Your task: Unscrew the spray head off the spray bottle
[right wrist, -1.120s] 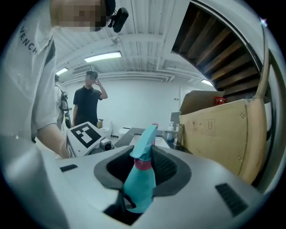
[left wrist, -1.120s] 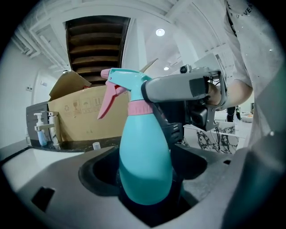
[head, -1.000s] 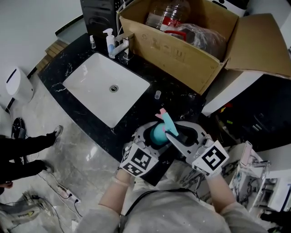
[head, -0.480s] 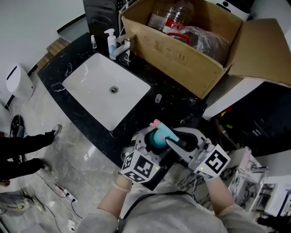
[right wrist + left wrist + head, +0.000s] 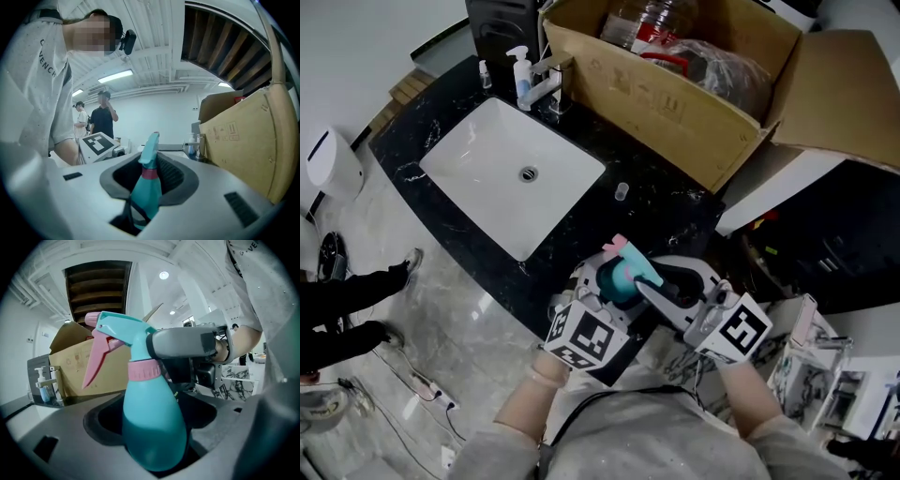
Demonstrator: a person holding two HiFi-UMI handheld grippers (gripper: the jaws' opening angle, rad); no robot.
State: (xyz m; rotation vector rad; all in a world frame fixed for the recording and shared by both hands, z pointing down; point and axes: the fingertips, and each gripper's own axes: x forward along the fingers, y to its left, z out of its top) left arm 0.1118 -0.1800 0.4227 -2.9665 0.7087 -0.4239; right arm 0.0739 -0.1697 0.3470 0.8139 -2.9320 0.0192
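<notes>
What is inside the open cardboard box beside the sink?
A clear plastic bottle with a red label and a crumpled clear plastic bag show inside the cardboard box; its front wall hides whatever lies lower.

Head view: taken from above, steeply down onto counter (image 5: 661, 202). Gripper views: taken close, near level, along jaws. Bottle (image 5: 619, 278) and box (image 5: 675, 103) shared by all.

Cardboard box (image 5: 656, 94) beside white sink (image 5: 478, 155)
</notes>
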